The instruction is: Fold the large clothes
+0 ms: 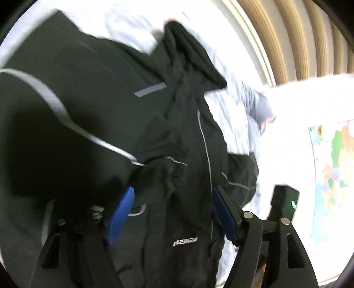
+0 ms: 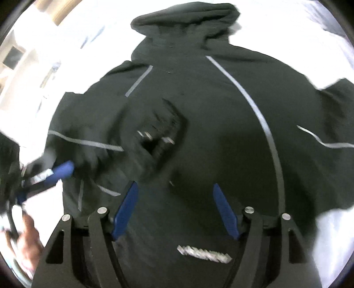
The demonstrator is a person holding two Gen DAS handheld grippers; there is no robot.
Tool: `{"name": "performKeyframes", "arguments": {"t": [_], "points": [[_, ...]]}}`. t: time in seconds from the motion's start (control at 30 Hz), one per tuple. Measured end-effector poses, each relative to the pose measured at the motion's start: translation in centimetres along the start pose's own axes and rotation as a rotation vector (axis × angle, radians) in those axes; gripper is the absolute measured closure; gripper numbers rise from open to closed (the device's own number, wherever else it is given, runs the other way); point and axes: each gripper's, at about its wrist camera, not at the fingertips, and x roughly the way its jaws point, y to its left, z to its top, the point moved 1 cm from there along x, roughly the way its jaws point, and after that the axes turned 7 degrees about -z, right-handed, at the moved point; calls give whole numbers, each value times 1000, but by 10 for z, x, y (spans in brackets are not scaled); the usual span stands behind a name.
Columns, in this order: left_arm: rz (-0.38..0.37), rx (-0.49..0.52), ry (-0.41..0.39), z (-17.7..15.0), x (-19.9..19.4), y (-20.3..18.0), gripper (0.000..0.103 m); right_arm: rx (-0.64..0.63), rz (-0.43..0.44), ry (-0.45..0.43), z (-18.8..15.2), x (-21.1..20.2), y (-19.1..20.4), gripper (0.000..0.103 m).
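As the left wrist view looks down, the left tool (image 1: 173, 212) hangs over a black jacket (image 1: 88, 110) w/ grey reflective stripes, spread on a white bed sheet (image 1: 234, 115). Blue pads (image 1: 121, 218) stand wide apart, nothing pinched btwn them; the jacket's gathered cuff (image 1: 164, 175) lies just ahead of the gap, and jacket fabric w/ a white logo (image 1: 185, 243) lies under it. Can't tell if the pads touch the cloth. Hood (image 1: 190, 55) points to the upper part of the frame. Beyond the jacket's right edge a grey garment (image 1: 256, 106) lies on the sheet. Far right: a coloured map (image 1: 334, 166) on a white surface, and ribbed tan panelling (image 1: 294, 37) at top right. Frame is motion-blurred.

Right wrist view: the right tool (image 2: 176, 210) also w/ jaws spread wide, empty, pointing steeply down at the jacket's (image 2: 199, 110) middle. The jacket fills most of the frame, hood (image 2: 185, 17) at top, a long curved grey stripe (image 2: 254, 104) running down its right side, blurred white logo (image 2: 203, 253) btwn the tool's arms near the bottom. A sleeve is folded across the chest, its cuff (image 2: 163, 133) lying on the body ahead of the left pad. At left edge the left tool (image 2: 59, 172) shows blurred, one blue pad at the jacket's edge, a hand (image 2: 26, 243) below it. White sheet (image 2: 33, 99) surrounds the jacket.
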Motion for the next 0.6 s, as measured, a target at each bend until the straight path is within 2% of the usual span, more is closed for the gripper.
{"name": "performKeyframes", "arguments": {"t": [0.1, 0.27, 0.3, 0.33, 0.37, 0.43, 0.53, 0.6], "points": [[23, -35, -52, -4, -30, 11, 29, 67, 72, 36, 19, 27, 6, 29], [141, -32, -80, -13, -52, 26, 29, 185, 130, 95, 30, 64, 7, 31], [141, -34, -78, -15, -53, 29, 29, 206, 161, 104, 31, 70, 7, 36], [141, -36, -75, -15, -53, 30, 29, 220, 197, 110, 31, 73, 7, 60], [146, -34, -73, -14, -48, 29, 29, 226, 232, 117, 32, 74, 8, 69], [171, -11, -82, -9, -47, 25, 29, 210, 229, 80, 33, 64, 11, 75], [191, 37, -94, 2, -44, 12, 29, 144, 185, -15, 36, 24, 15, 78], [192, 74, -100, 11, -43, 1, 29, 99, 97, -123, 37, -23, 6, 79]]}}
